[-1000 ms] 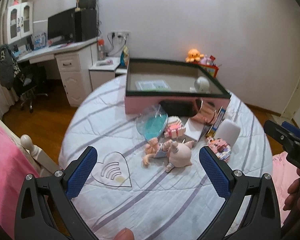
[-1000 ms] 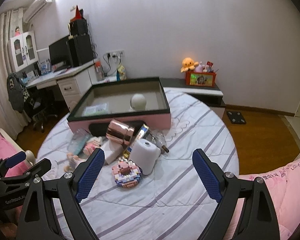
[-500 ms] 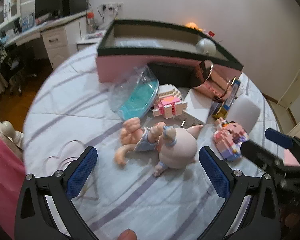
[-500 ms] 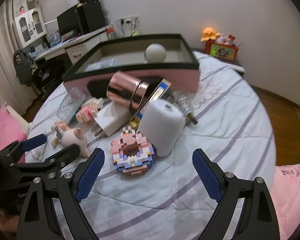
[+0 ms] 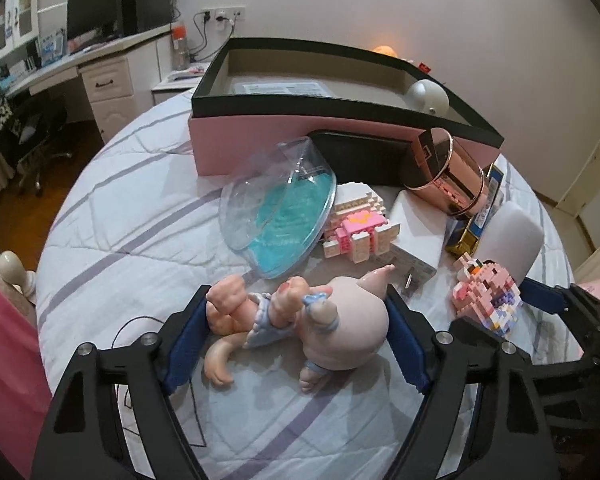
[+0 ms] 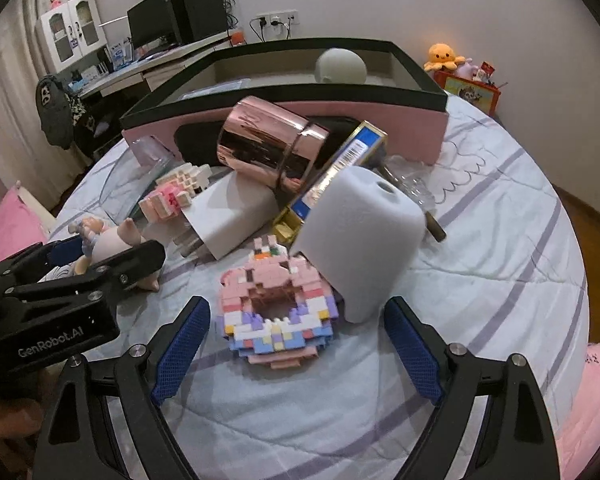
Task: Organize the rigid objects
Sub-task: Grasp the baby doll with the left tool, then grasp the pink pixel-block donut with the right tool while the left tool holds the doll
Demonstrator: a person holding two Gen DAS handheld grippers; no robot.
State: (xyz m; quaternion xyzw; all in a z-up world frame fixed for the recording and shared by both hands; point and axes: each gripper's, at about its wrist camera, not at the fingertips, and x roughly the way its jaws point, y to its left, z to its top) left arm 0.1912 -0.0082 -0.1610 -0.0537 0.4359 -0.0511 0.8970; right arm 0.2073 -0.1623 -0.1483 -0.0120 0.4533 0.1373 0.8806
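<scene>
My left gripper (image 5: 298, 336) is open, its blue pads on either side of two pink dolls (image 5: 300, 320) lying on the quilt; the pads look to be touching or nearly touching them. My right gripper (image 6: 296, 344) is open around a pink brick donut (image 6: 278, 312), with gaps on both sides. The donut leans against a white foam cylinder (image 6: 364, 236). Behind stand a pink box with a black rim (image 5: 340, 92), a rose-gold cylinder (image 6: 272, 148), a pink brick house (image 5: 358, 224) and a clear blue-tinted dish (image 5: 278, 208).
A white box (image 6: 228, 212) and a blue-gold carton (image 6: 340, 168) lie in the pile. A white ball (image 6: 340, 66) sits inside the pink box. The round bed drops off to wood floor (image 6: 596, 232) at right; a desk (image 5: 100, 64) stands at the far left.
Both grippers have moved forward and down. The left now brackets the dolls; the right now brackets the brick donut. The objects have not moved.
</scene>
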